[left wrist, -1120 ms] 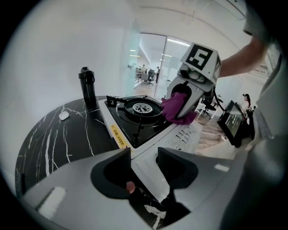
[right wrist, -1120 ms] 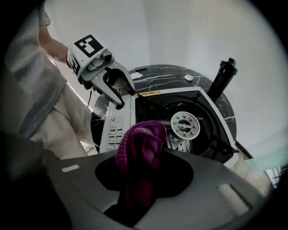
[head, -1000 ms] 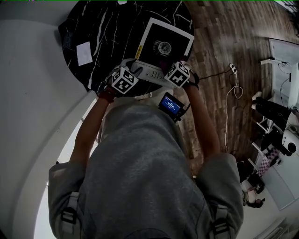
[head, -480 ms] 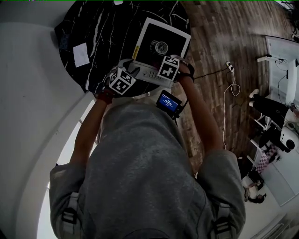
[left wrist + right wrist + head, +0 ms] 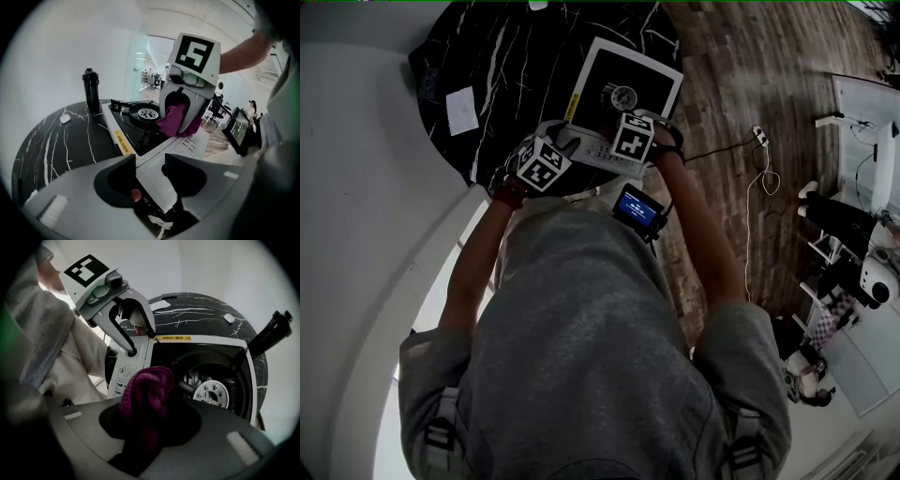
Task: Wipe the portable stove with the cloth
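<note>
Left tongs (image 5: 149,163): pointing slantwise down, jaws standing partly apart and clamping the white near-left corner of the stove (image 5: 602,73).

Right tongs (image 5: 151,416): pointing steeply down, jaws pinching a bunched purple cloth (image 5: 146,389). It is hanging over the stove's white near panel, right of the left tongs and short of the burner (image 5: 211,394).

The stove is sitting at the near edge of the black marble table (image 5: 511,66).

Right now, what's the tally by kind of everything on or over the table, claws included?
stove: 1
cloth: 1
bottle: 1
paper: 1
small white object: 1
claws: 2, left claw and right claw
Total: 7
</note>
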`<act>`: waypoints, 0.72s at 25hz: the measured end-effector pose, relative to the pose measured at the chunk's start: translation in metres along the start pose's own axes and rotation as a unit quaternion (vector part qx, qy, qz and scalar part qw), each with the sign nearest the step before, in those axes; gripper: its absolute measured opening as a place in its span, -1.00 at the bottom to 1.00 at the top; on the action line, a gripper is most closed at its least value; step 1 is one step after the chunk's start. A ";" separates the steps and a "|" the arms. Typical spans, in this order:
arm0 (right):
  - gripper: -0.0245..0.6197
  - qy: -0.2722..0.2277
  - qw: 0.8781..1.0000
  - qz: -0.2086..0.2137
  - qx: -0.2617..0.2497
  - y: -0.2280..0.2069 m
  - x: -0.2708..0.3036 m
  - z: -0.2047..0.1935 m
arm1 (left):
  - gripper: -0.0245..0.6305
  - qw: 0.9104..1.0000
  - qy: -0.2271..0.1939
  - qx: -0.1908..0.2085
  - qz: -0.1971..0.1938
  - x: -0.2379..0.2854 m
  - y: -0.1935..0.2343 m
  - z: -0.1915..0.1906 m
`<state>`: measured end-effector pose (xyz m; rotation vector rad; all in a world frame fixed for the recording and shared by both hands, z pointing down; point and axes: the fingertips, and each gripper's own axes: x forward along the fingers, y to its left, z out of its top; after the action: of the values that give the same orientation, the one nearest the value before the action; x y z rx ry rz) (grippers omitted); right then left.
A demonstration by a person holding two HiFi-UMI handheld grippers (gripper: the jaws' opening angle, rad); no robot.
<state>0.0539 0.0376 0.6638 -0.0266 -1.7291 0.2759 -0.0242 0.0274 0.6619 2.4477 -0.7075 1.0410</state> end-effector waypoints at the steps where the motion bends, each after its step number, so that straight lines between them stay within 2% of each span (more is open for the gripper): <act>1: -0.51 -0.011 1.000 -0.004 0.007 -0.001 0.000 0.005 | -0.33 1.000 0.000 0.000 0.000 0.000 0.000 0.001; 4: -0.50 -0.030 0.999 -0.010 0.024 -0.002 0.001 0.016 | -0.33 1.000 0.001 -0.001 -0.002 0.000 -0.001 0.002; 9: -0.50 -0.024 1.000 -0.004 0.020 -0.004 0.002 0.023 | -0.33 1.000 0.002 0.002 -0.002 0.000 -0.001 0.001; 18: -0.50 -0.038 0.998 -0.008 0.041 -0.008 0.003 0.031 | -0.33 1.000 0.006 0.008 -0.003 0.001 -0.001 0.001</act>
<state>0.0241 0.0249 0.6634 0.0584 -1.7913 0.3397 -0.0228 0.0273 0.6623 2.4524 -0.6914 1.0632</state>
